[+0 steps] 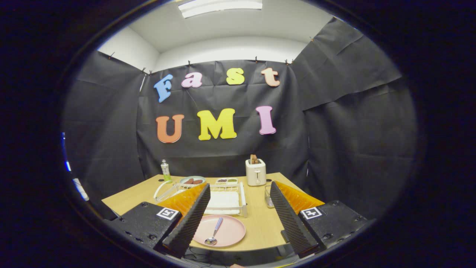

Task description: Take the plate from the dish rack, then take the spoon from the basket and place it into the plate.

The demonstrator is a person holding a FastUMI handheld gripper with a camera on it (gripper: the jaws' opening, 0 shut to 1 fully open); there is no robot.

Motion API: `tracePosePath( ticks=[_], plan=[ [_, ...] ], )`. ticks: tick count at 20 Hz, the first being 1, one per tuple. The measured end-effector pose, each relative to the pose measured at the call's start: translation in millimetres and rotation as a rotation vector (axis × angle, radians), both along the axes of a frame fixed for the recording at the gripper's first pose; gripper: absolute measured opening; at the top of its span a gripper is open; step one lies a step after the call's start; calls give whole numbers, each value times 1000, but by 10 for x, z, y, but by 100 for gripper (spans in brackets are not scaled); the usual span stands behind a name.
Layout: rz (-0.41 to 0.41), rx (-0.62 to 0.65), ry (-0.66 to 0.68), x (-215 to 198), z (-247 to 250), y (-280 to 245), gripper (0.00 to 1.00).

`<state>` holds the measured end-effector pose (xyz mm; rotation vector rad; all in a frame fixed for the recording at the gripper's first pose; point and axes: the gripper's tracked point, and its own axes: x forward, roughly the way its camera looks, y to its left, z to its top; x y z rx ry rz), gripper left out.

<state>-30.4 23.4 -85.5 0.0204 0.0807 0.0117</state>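
So the tongs (238, 219) are held up a bit above the near edge of the worktop (260, 223), looking level-ish across it toward the back wall, and the two fingers (189, 219) are spread wide apart with nothing gripped between them.

The pink plate (220, 230) is lying flat on the worktop right down between the fingers, closer to the left one, whose tip covers the plate's left rim. The spoon (214, 232) is lying in the plate, bowl end toward the camera and handle pointing away and slightly right. Neither finger is touching it as far as I can see.

Just beyond the plate sits the white dish rack (225, 199), partly hidden by the left finger. To the right of the rack, next to the right finger, there's a small wire basket (267, 197). Further back: a white toaster (256, 172), a little bottle (165, 170), a bowl with some food (192, 181) and a small tray (226, 181).
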Motion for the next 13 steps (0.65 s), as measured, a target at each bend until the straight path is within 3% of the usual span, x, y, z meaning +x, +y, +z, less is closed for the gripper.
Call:
tracePosePath(
  ticks=[3, 6, 13],
  plan=[
    [52, 28, 14, -54, 6, 71, 100],
    [5, 4, -33, -55, 94, -100, 100],
    [23, 38, -30, -67, 65, -126, 100]
  ],
)
